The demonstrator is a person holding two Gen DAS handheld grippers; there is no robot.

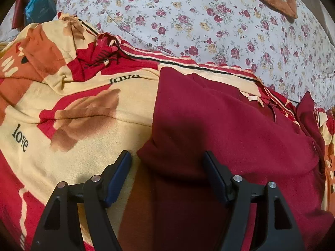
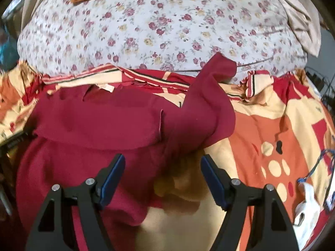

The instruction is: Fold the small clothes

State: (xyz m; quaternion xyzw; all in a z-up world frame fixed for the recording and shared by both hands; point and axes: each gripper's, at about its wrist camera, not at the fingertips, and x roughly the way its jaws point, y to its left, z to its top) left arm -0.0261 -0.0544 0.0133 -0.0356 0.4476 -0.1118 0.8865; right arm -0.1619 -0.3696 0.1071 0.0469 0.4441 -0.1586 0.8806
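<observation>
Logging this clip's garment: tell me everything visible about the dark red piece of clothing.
The dark red garment is soft plain knit, lying partly folded on the red-and-cream printed blanket. A pale neck label shows at its far edge. One sleeve sticks out toward the floral bedding. Both tongs are open above it, gripping nothing.

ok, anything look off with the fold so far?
Yes: the maroon garment isn't squared up. One sleeve sticks out askew towards the floral bedding, rumpled rather than folded in. The patterned blanket beneath is bunched along its far edge. No damage shows.
</observation>
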